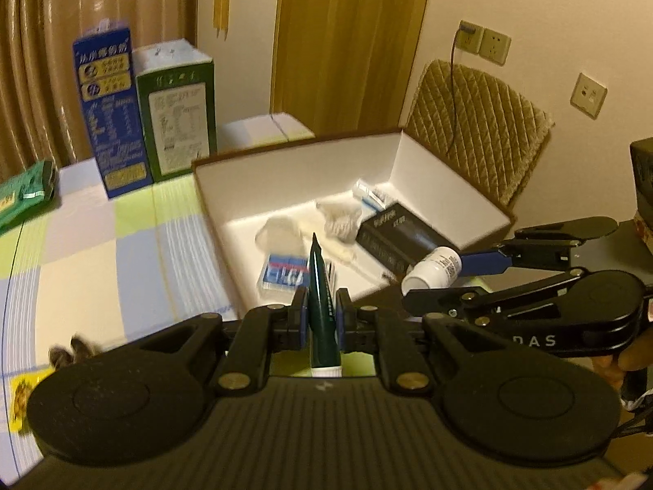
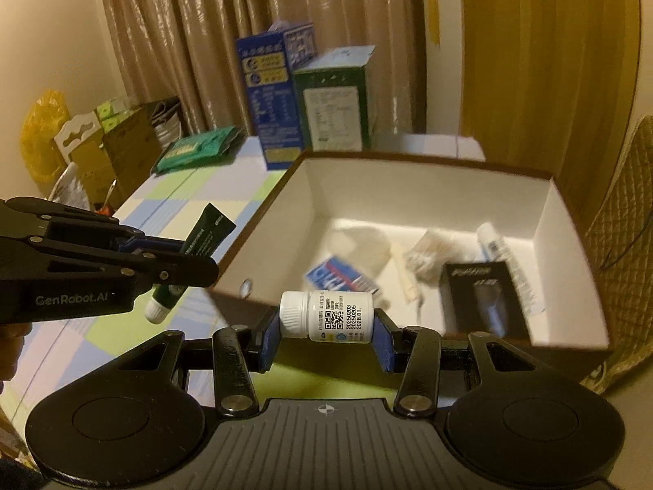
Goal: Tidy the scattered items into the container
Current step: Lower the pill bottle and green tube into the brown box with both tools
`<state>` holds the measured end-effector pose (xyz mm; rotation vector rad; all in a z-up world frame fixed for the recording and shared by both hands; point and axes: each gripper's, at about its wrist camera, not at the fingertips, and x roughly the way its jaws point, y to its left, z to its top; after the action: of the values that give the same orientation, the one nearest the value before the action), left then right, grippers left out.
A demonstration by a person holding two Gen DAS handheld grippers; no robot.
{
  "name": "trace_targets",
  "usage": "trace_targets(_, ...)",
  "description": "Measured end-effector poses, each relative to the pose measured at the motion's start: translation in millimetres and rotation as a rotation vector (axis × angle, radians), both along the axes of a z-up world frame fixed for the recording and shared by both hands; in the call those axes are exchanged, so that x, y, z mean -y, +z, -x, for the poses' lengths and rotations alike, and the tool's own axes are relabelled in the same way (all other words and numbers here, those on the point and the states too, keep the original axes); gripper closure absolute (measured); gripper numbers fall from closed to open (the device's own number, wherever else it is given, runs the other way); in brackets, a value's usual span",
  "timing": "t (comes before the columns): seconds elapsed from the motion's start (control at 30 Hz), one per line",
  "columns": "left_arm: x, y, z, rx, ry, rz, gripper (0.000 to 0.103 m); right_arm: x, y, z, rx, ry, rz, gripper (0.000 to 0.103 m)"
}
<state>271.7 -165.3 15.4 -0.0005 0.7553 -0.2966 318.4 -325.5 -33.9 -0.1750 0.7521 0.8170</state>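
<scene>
Both loads ride toward the box (image 2: 428, 171); the left gripper (image 1: 322, 318) is clamped on a green tube (image 1: 320, 286), the right gripper (image 2: 326, 341) on a white bottle (image 2: 326, 315), each just short of the box's near wall; next, probably, over the rim, then release.

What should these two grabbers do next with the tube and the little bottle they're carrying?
Probably carry both a little further forward, over the open box, then let go. The left gripper is shut on the dark green tube and the right gripper on the white bottle, and both items seem to hang just short of the near wall. Other items already lie inside.
</scene>
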Motion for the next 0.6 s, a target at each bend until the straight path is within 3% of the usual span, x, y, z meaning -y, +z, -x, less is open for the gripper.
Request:
trace_targets(0.33,19.2,9.7,-50.4,0.046,0.037,-0.021,0.093,2.4,12.2,-45.9,0.069,0.016,0.019,0.059)
trace_targets(0.6,20.4,-6.6,-82.9,-0.042,0.030,-0.008,0.093,-2.6,0.8,-73.7,0.047,0.067,0.059,0.059)
